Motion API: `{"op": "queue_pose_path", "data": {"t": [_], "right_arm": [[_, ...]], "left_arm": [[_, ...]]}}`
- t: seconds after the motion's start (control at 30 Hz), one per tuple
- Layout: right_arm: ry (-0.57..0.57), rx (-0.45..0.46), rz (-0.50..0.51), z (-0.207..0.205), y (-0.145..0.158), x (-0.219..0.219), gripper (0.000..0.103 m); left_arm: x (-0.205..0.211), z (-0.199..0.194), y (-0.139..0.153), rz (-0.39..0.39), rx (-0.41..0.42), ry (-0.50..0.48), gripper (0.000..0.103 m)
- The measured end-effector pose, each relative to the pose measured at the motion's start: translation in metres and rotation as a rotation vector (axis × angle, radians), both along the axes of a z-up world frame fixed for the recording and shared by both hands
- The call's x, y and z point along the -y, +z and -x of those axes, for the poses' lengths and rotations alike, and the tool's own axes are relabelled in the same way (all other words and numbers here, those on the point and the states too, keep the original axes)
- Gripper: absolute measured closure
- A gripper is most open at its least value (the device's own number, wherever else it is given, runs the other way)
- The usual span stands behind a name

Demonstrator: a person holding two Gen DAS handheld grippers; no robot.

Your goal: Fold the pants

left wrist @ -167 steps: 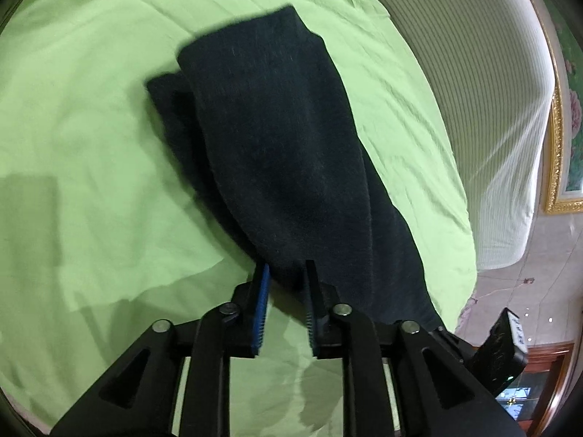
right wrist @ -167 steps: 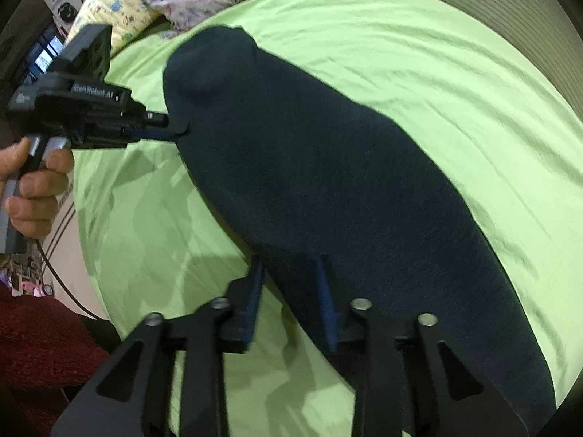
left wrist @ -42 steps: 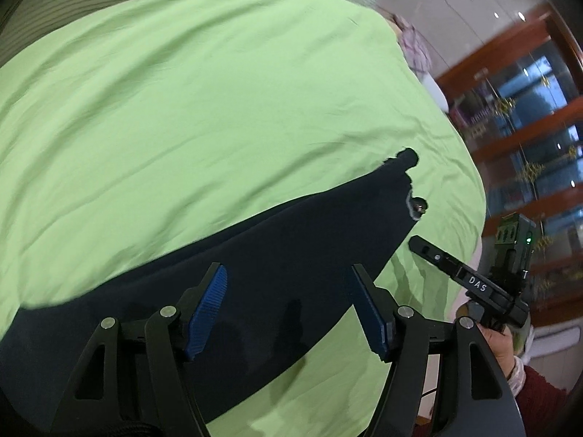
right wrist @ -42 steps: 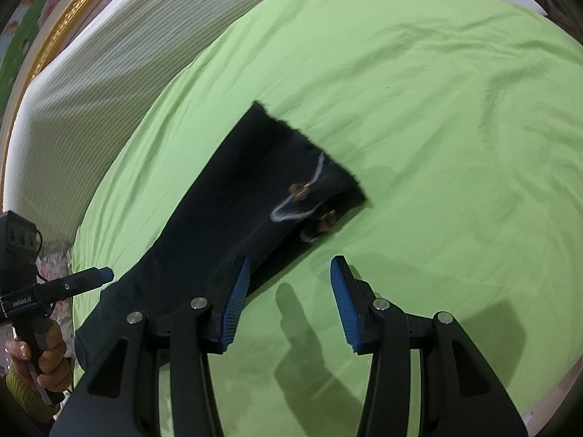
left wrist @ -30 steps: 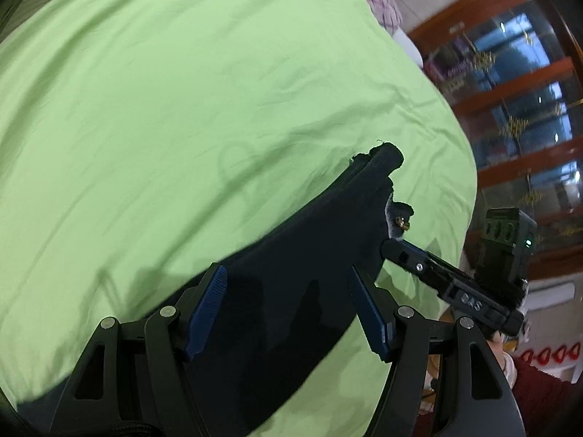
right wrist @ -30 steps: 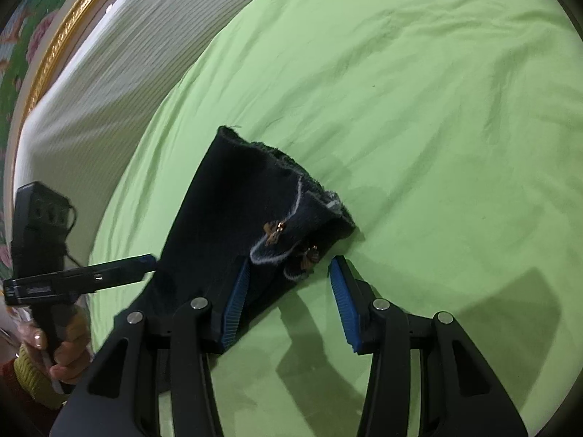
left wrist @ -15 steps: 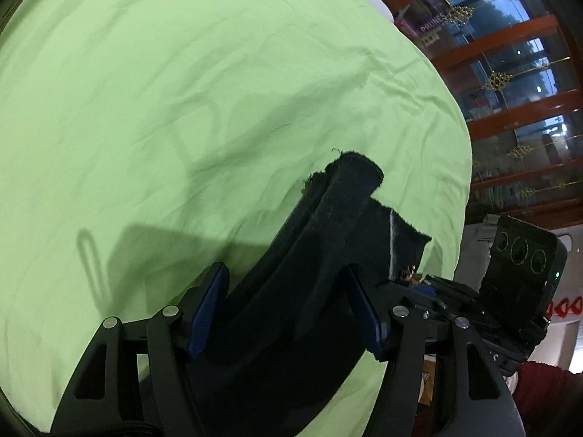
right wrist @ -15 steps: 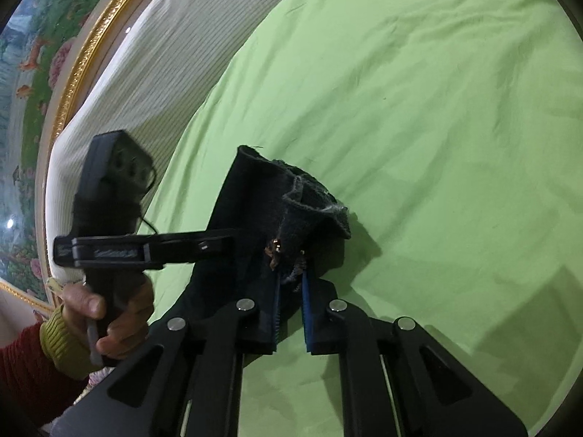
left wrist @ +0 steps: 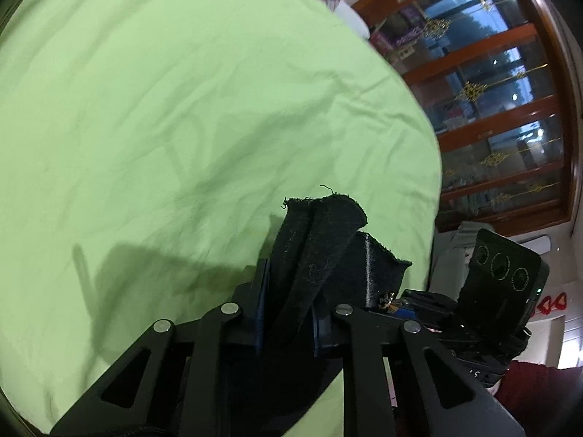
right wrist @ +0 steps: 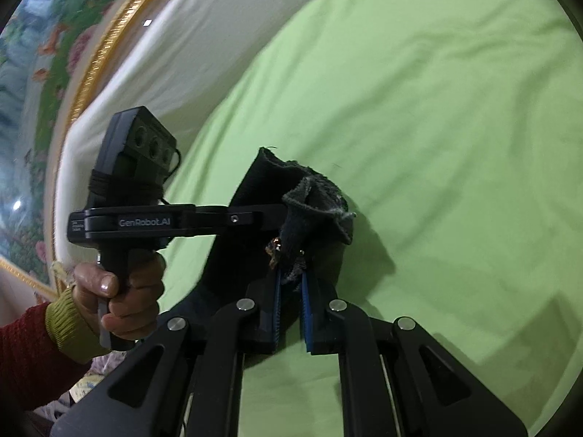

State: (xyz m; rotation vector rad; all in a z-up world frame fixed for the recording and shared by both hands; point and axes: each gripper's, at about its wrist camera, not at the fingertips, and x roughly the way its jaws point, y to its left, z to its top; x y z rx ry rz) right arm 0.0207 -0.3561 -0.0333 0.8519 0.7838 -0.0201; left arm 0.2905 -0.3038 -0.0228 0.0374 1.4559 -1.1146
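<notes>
pants (left wrist: 317, 247): one pair, dark and floppy, end bunched up at 6 o'clock on the green sheet (left wrist: 153, 102)
handling: soft, light-ish, will sag, so I'd grab the thick hem corners
left gripper (left wrist: 286, 313): jaws just closed, clamped on one fold
right gripper (right wrist: 289, 284): pinched tight on the other corner
grippers: two

Black tool (right wrist: 289, 291), blue pads; red sleeve (right wrist: 25, 357), olive cuff (right wrist: 67, 324)

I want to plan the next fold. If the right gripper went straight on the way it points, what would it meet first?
The right gripper is already shut on the pants. Beyond their bunched edge, the line most likely meets the green sheet; how far away it lies is unclear.
</notes>
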Motion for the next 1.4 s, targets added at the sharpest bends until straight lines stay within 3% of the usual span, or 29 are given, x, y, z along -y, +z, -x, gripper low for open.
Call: {"op": "queue_pose_path", "data": {"t": [0.3, 0.67, 1.03, 1.4], "right_arm": [[0.133, 0.132, -0.010, -0.006, 0.040, -0.026, 0.092], [0.358, 0.178, -0.031, -0.027, 0.061, -0.094, 0.092], [0.540, 0.081, -0.039, -0.048, 0.029, -0.161, 0.092], [0.641, -0.026, 0.033, -0.056, 0.002, -0.196, 0.091]], "left_arm": [[-0.059, 0.004, 0.050, 0.139, -0.007, 0.117, 0.088], [-0.154, 0.023, 0.081, 0.203, 0.020, 0.269, 0.088], [-0.246, 0.047, 0.044, 0.183, -0.044, 0.456, 0.091], [-0.287, 0.072, 0.000, 0.134, -0.103, 0.577, 0.091]]}}
